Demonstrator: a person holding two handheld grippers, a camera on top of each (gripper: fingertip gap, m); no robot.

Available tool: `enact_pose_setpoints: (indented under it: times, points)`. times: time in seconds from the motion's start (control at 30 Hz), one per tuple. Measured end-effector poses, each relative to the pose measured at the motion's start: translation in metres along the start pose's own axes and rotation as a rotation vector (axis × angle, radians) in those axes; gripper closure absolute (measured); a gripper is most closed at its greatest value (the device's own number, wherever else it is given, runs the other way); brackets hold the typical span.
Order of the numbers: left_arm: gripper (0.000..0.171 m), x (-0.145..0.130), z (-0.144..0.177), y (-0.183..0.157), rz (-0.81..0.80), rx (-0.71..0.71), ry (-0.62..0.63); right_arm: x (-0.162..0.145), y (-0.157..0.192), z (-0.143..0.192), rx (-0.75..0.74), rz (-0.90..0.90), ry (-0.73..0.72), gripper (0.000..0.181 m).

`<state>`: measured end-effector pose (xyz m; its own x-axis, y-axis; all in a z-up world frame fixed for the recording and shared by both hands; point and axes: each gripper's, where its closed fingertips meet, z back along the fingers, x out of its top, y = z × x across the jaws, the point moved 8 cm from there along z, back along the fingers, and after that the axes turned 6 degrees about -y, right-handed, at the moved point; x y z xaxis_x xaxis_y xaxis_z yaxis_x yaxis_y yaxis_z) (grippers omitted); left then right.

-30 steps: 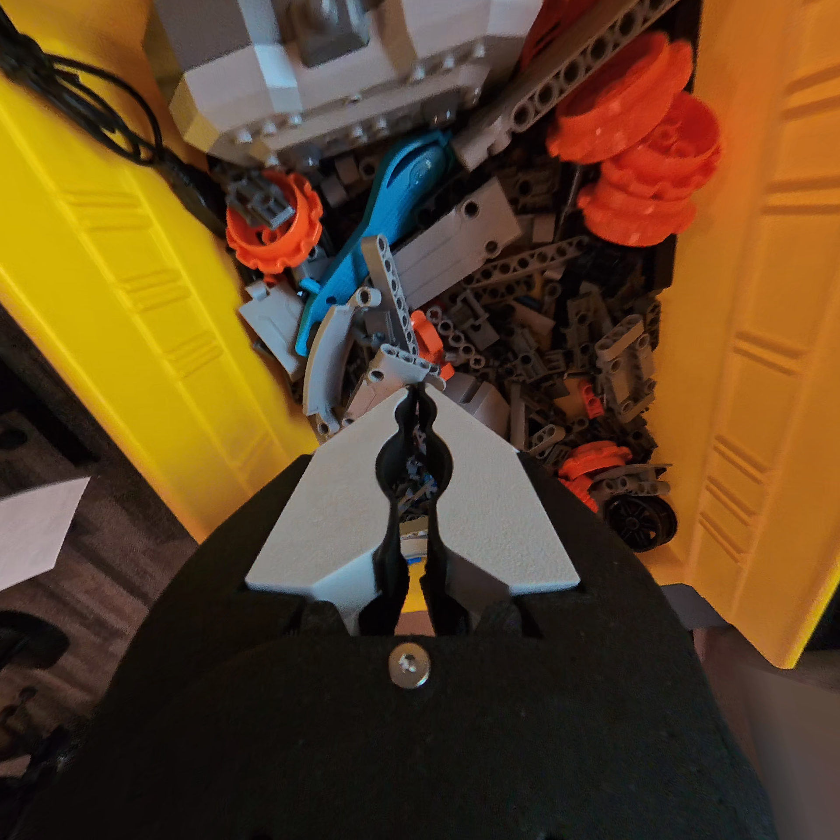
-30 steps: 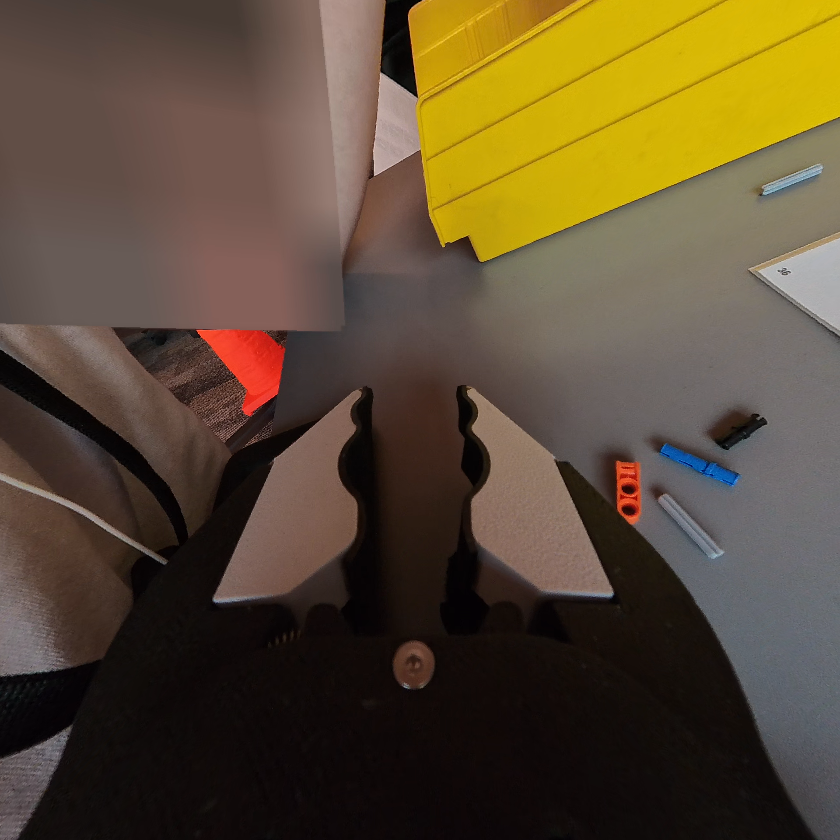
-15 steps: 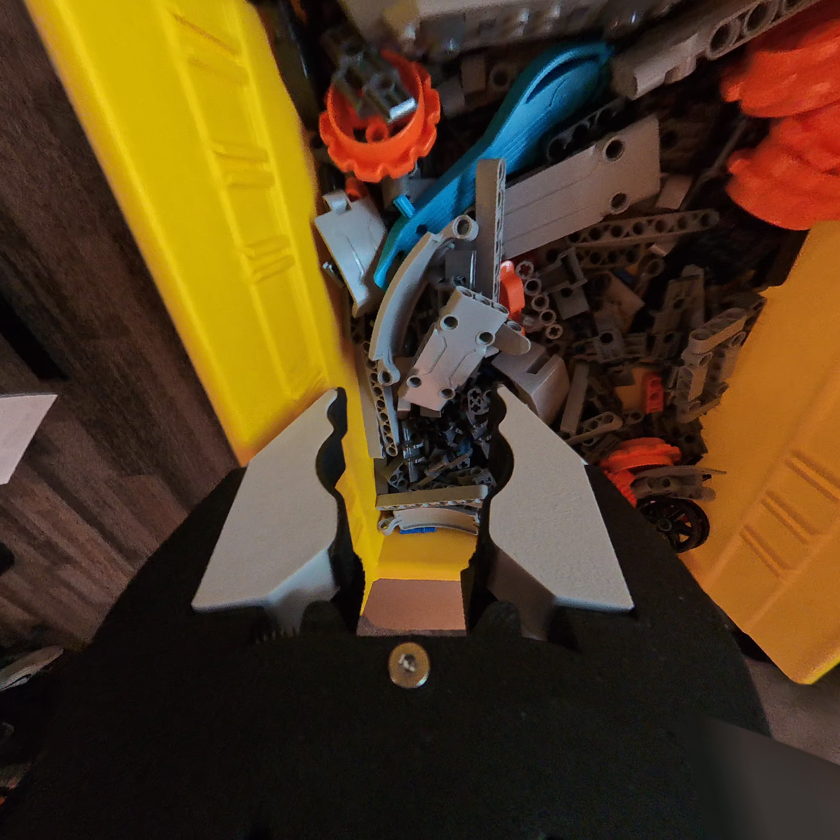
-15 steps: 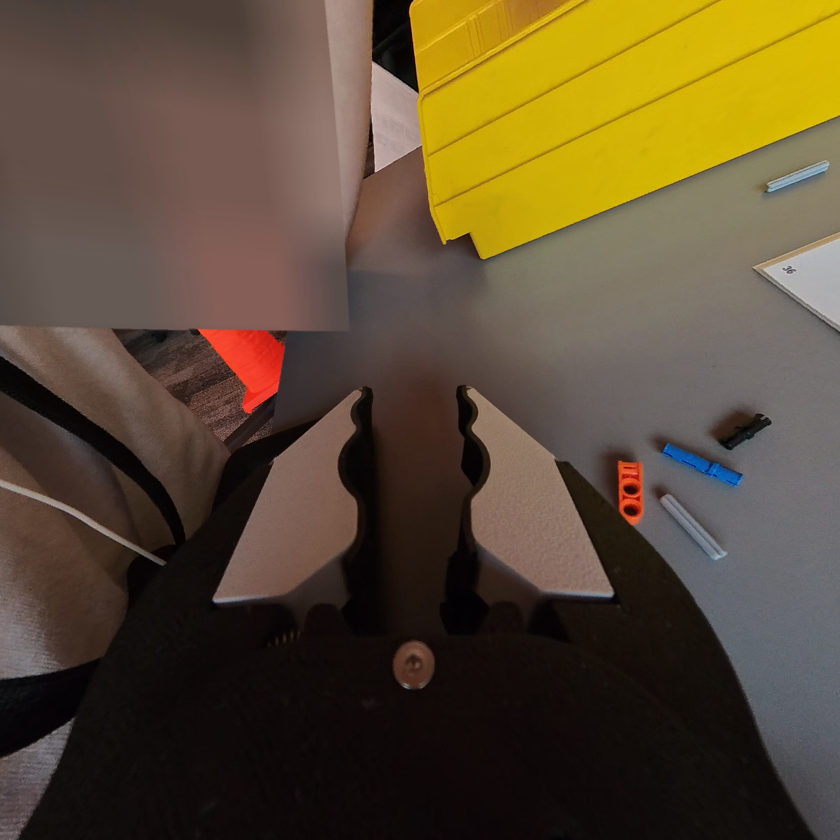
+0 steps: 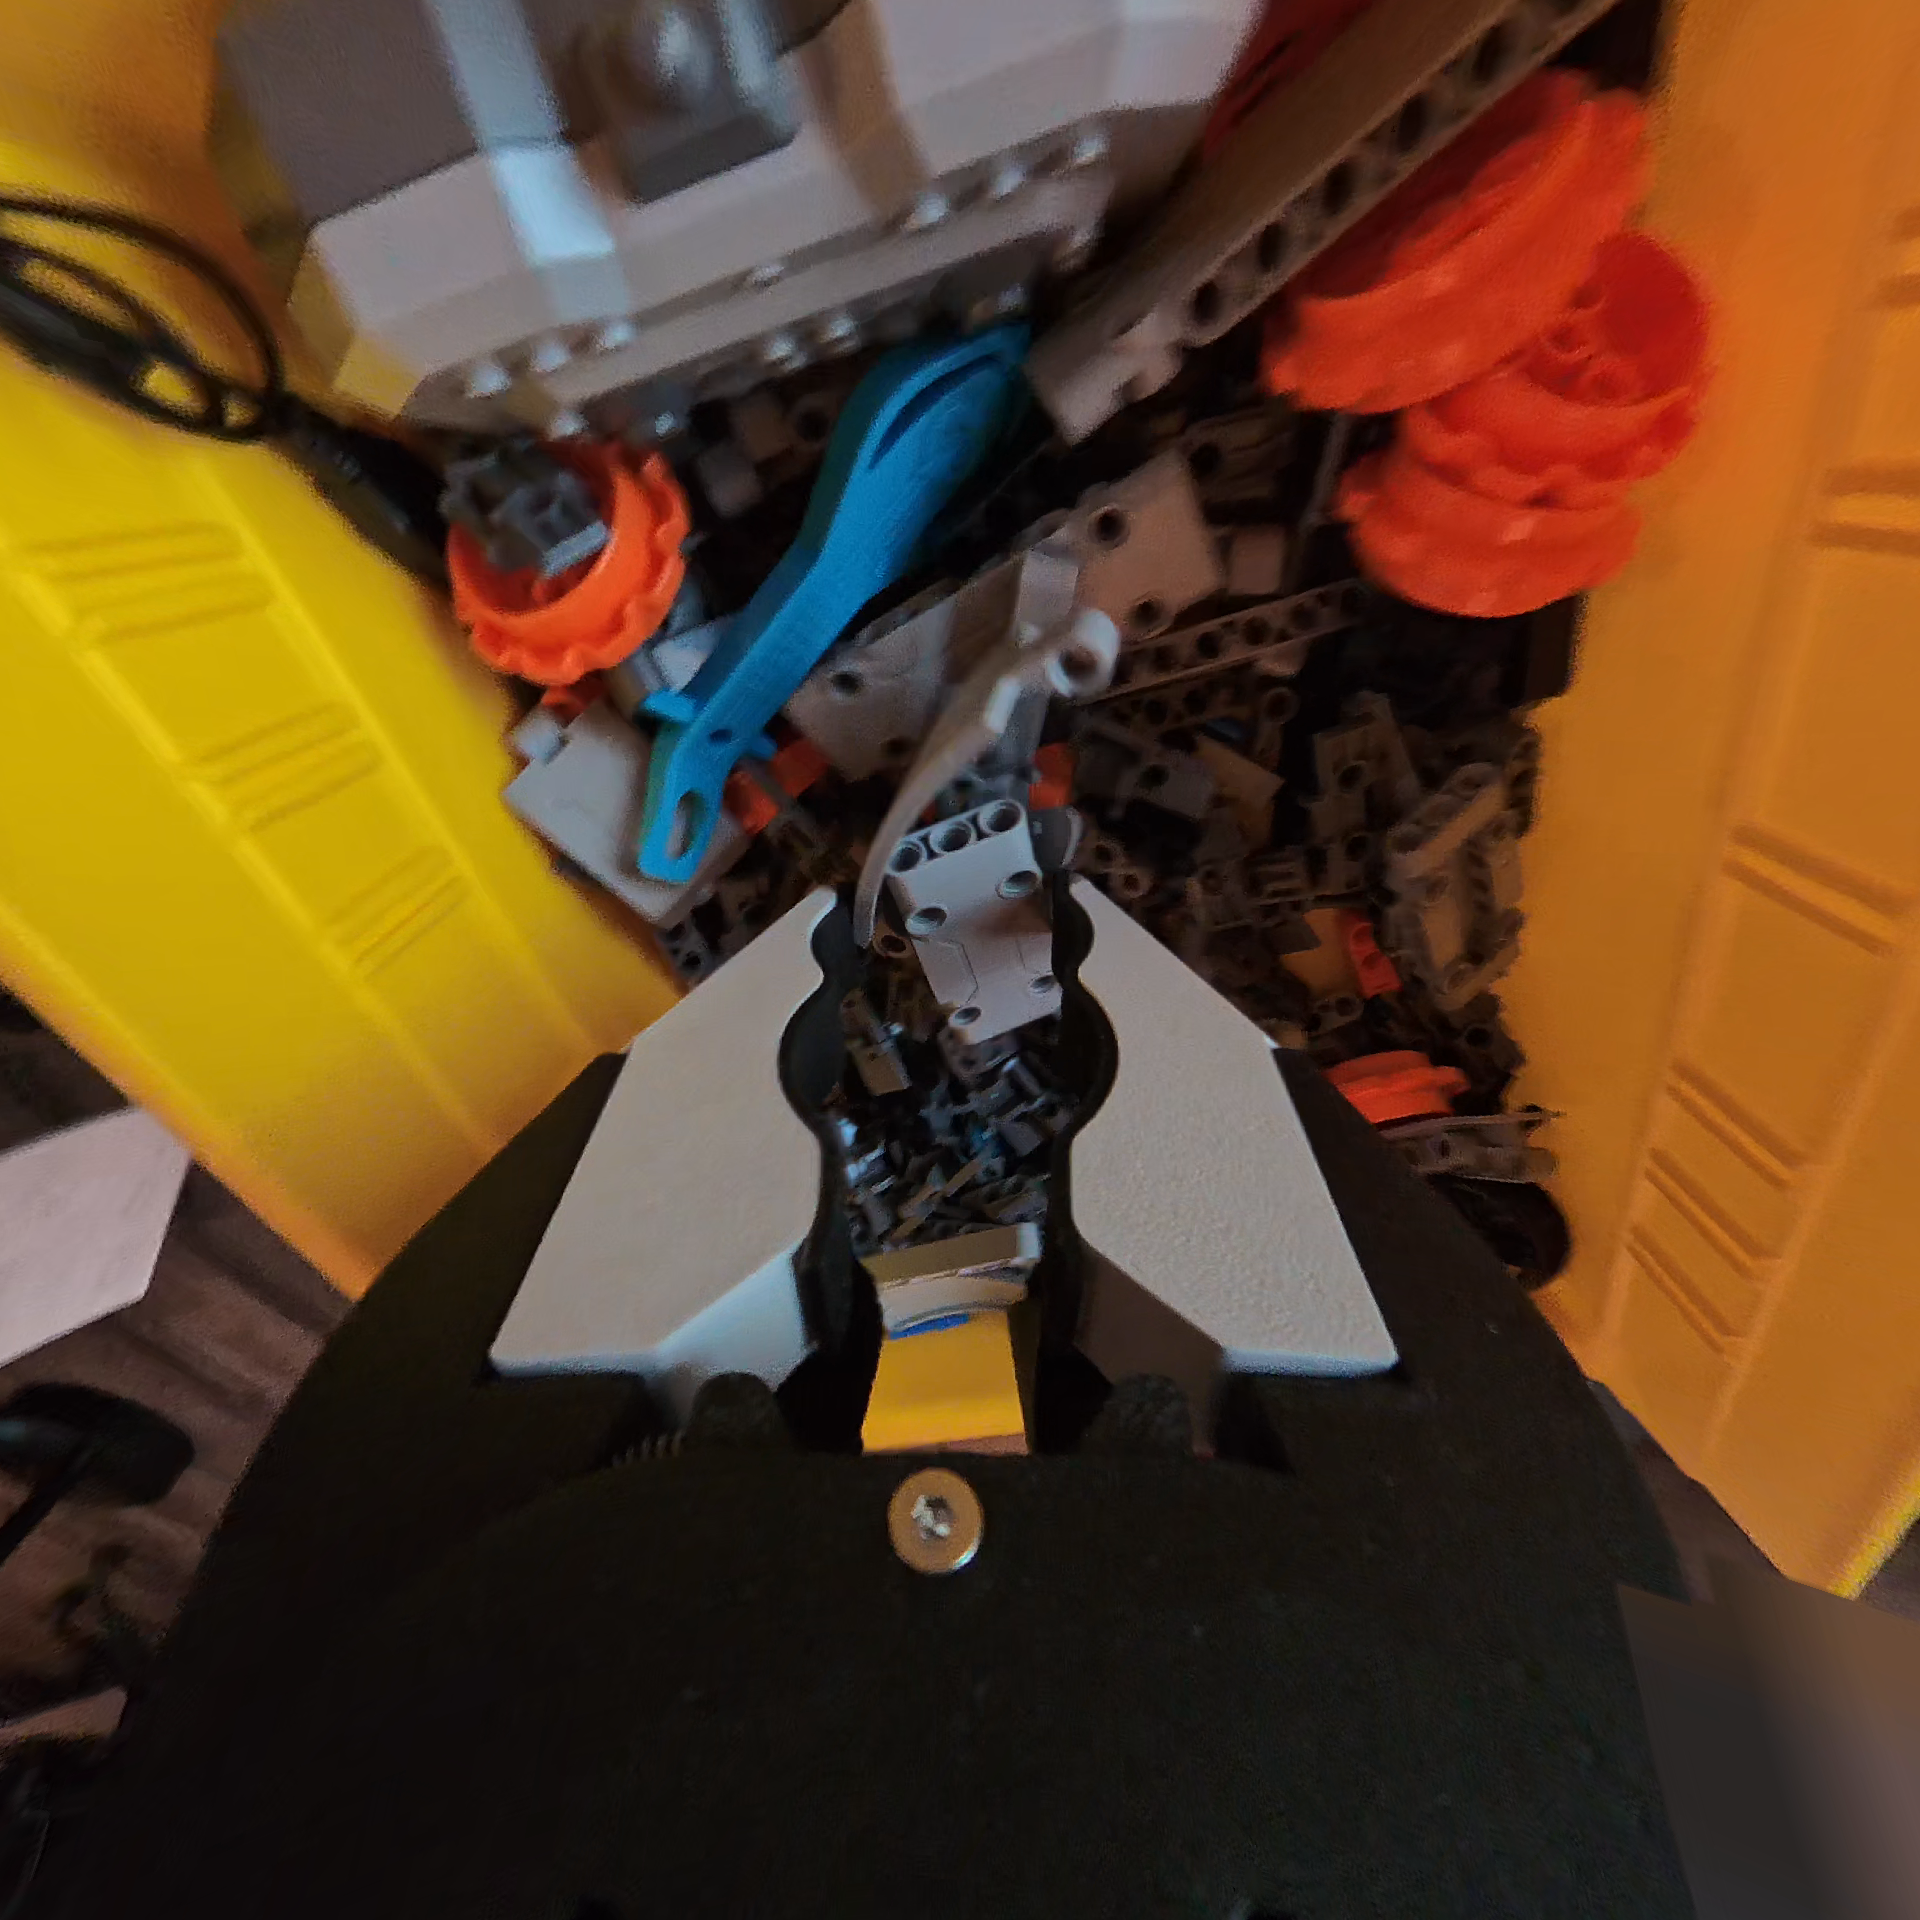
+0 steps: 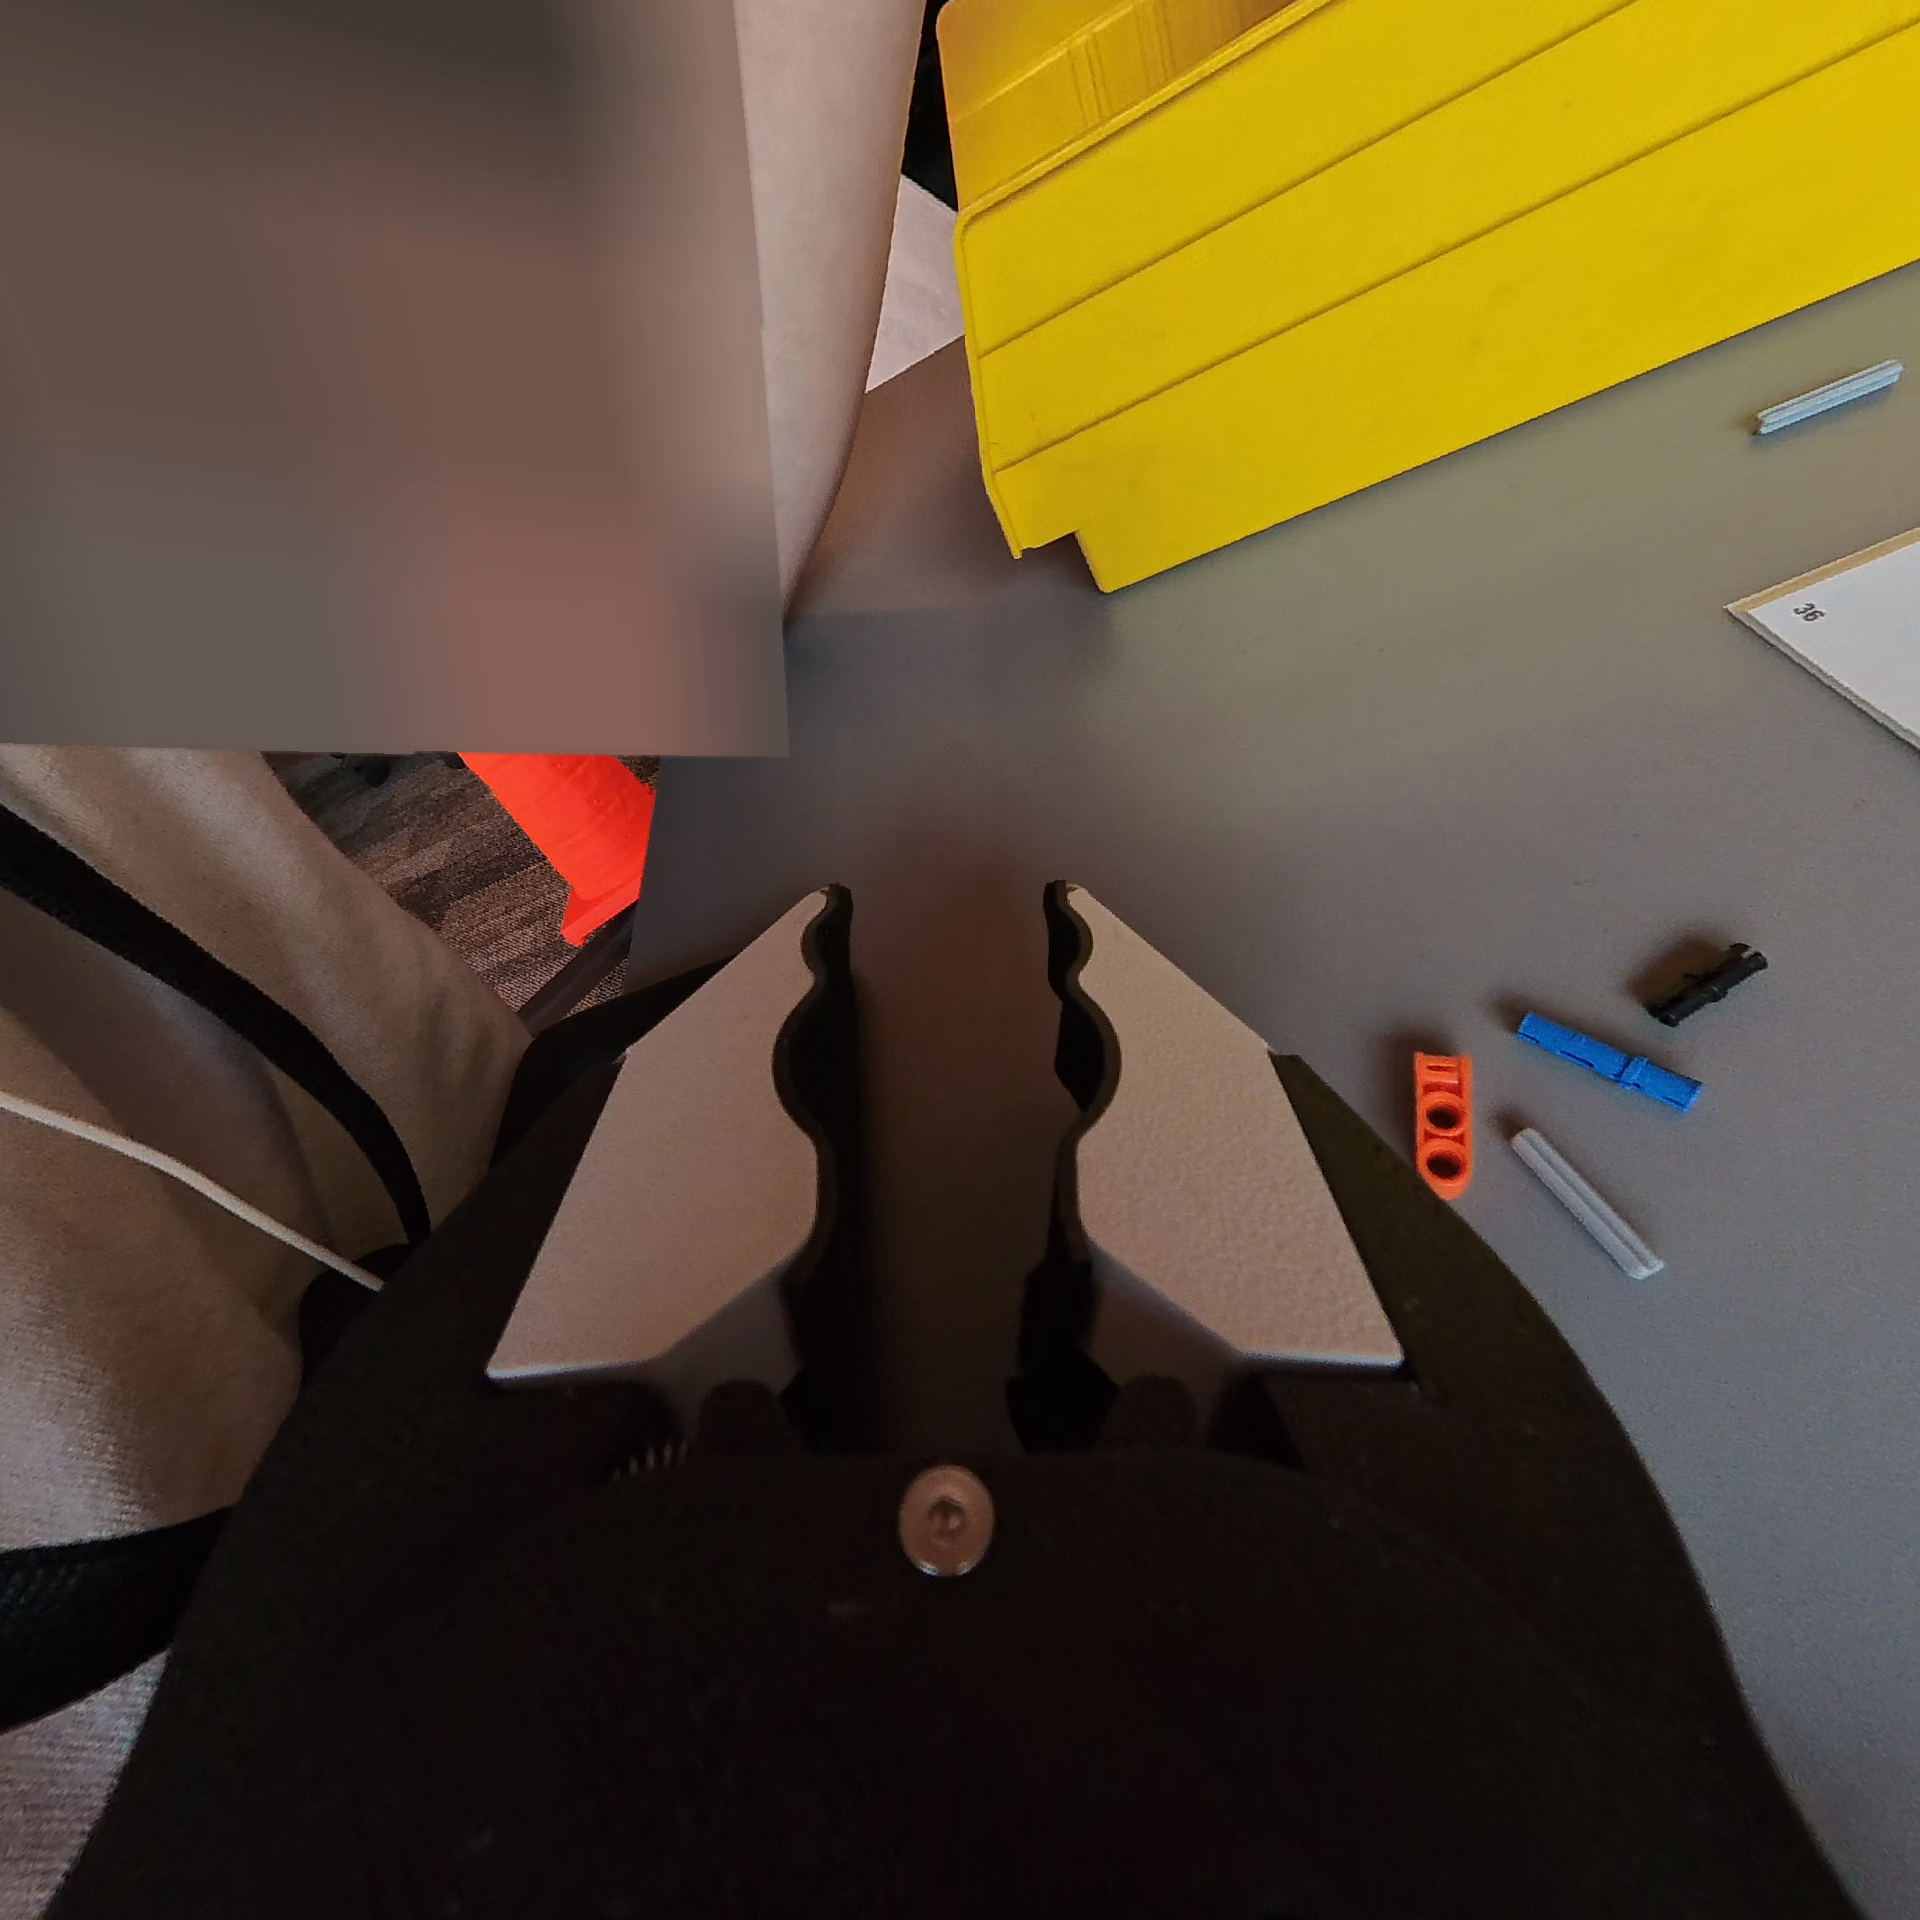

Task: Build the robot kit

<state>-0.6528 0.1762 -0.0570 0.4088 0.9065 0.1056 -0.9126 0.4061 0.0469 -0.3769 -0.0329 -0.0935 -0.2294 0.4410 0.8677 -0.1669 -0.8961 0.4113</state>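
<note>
My left gripper (image 5: 951,904) is inside a yellow bin (image 5: 260,831) full of grey, black and orange building parts. Its jaws are closed on a light grey panel piece with round holes (image 5: 977,925). A curved grey panel (image 5: 997,665) hangs on that piece and rises beyond the fingertips. These two stay sharp while the pile behind is blurred. My right gripper (image 6: 945,899) is open and empty, low over a grey table (image 6: 1351,779). A small orange beam (image 6: 1442,1122) lies just right of its right finger.
In the bin lie a long blue piece (image 5: 831,582), an orange toothed ring (image 5: 566,582), stacked orange wheels (image 5: 1486,364), a large white block (image 5: 675,260) and a black cable (image 5: 125,343). On the table lie a blue pin (image 6: 1605,1060), black pin (image 6: 1704,982), two grey axles (image 6: 1584,1200), a paper sheet (image 6: 1860,644) and the bin (image 6: 1403,260). My hands' fingertips stand some 30 cm from each other. The blue pin (image 6: 1605,1060) sits 9 cm or so from the ends of my right fingers.
The left gripper was shut a second ago, opened wide over the pile, and has now closed on the grey panel piece. The right gripper has barely moved.
</note>
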Motion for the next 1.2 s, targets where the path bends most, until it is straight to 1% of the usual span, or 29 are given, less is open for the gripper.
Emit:
enact_pose_setpoints:
  times: [0.03, 0.13, 0.2, 0.23, 0.27, 0.3, 0.33, 0.4, 0.47, 0.5, 0.57, 0.63, 0.67, 0.8, 0.9, 0.97, 1.1, 1.13, 1.2]
  points:
    - [0.144, 0.003, 0.001, -0.003, -0.015, -0.020, -0.024, 0.000, 0.000, 0.000, 0.000, 0.001, 0.000, 0.143]
    - [0.144, 0.014, 0.011, -0.017, -0.042, -0.093, -0.116, 0.000, 0.000, 0.000, 0.000, 0.001, 0.002, 0.143]
    - [0.144, 0.022, 0.016, -0.028, -0.097, -0.121, -0.175, 0.000, 0.000, 0.000, 0.001, -0.001, 0.002, 0.143]
    - [0.139, 0.026, 0.018, -0.033, -0.134, -0.127, -0.203, 0.000, 0.000, 0.000, 0.000, -0.002, 0.002, 0.143]
    - [0.130, 0.028, 0.020, -0.038, -0.163, -0.133, -0.221, 0.000, 0.000, 0.000, 0.001, -0.003, 0.003, 0.143]
    - [0.128, 0.028, 0.021, -0.041, -0.175, -0.142, -0.223, 0.000, 0.000, 0.000, 0.001, -0.003, 0.003, 0.143]
    - [0.126, 0.025, 0.022, -0.040, -0.170, -0.142, -0.211, 0.000, 0.000, 0.000, 0.002, -0.002, 0.003, 0.143]
    - [0.124, 0.017, 0.022, -0.028, -0.127, -0.070, -0.169, 0.000, 0.000, 0.000, 0.003, -0.001, 0.003, 0.143]
    - [0.121, 0.003, 0.019, -0.008, -0.035, 0.026, -0.093, 0.000, 0.000, 0.000, 0.003, -0.001, 0.005, 0.143]
    - [0.118, -0.006, 0.016, 0.000, 0.011, 0.047, -0.038, 0.000, 0.000, 0.000, 0.004, -0.002, 0.004, 0.143]
    - [0.114, -0.019, 0.005, 0.010, 0.065, 0.036, 0.055, 0.000, 0.000, 0.000, 0.004, -0.003, 0.004, 0.143]
    - [0.108, -0.024, -0.006, 0.017, 0.095, 0.037, 0.123, -0.001, 0.000, 0.000, 0.004, -0.005, 0.006, 0.143]
    - [0.109, -0.026, -0.011, 0.019, 0.108, 0.042, 0.155, 0.000, 0.000, 0.000, 0.004, -0.005, 0.007, 0.143]
    - [0.104, -0.028, -0.017, 0.014, 0.079, 0.076, 0.199, -0.001, -0.001, 0.000, 0.005, -0.008, 0.006, 0.143]
    - [0.108, -0.029, -0.019, 0.010, 0.036, 0.123, 0.241, 0.000, -0.001, 0.000, 0.006, -0.008, 0.006, 0.143]
    - [0.114, -0.028, -0.020, 0.011, 0.017, 0.145, 0.257, -0.001, -0.001, 0.000, 0.006, -0.007, 0.005, 0.143]
    - [0.124, -0.028, -0.017, 0.018, 0.047, 0.138, 0.232, 0.000, -0.001, 0.000, 0.007, -0.009, 0.004, 0.143]
    - [0.129, -0.029, -0.016, 0.020, 0.059, 0.127, 0.224, 0.000, -0.001, 0.000, 0.007, -0.009, 0.004, 0.143]
    - [0.156, -0.032, -0.012, 0.025, 0.075, 0.128, 0.206, 0.000, -0.001, 0.000, 0.007, -0.010, 0.004, 0.143]
